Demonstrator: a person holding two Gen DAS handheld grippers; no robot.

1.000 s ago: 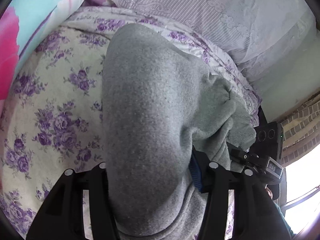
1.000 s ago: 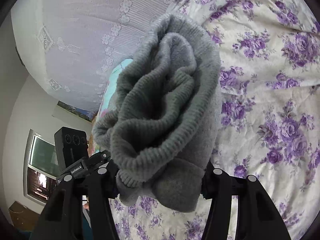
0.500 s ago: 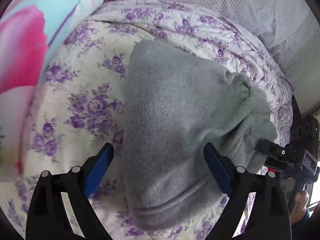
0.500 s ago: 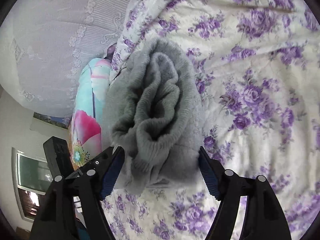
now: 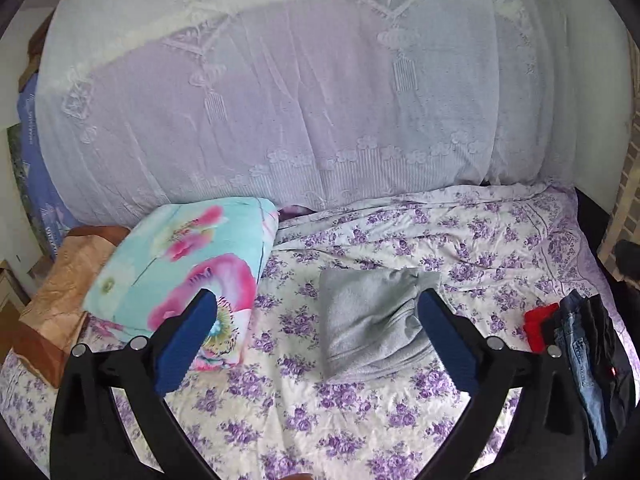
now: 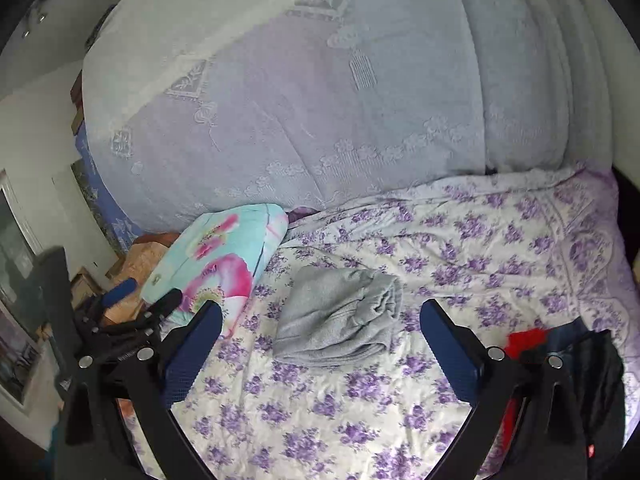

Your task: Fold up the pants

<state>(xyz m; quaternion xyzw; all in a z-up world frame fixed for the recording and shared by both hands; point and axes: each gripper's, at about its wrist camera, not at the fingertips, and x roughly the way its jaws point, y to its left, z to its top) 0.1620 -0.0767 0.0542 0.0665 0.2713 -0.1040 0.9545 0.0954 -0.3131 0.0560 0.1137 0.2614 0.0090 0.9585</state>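
Now folded grey pants (image 5: pixel 370 326) flat, long axis running away from tools.

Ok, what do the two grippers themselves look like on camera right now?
Both look alike. The left gripper and right gripper have glossy black plastic arms with silver round bolts, ending in jaws faced with dark blue textured pads. No cables, sleeves or readable markings show.
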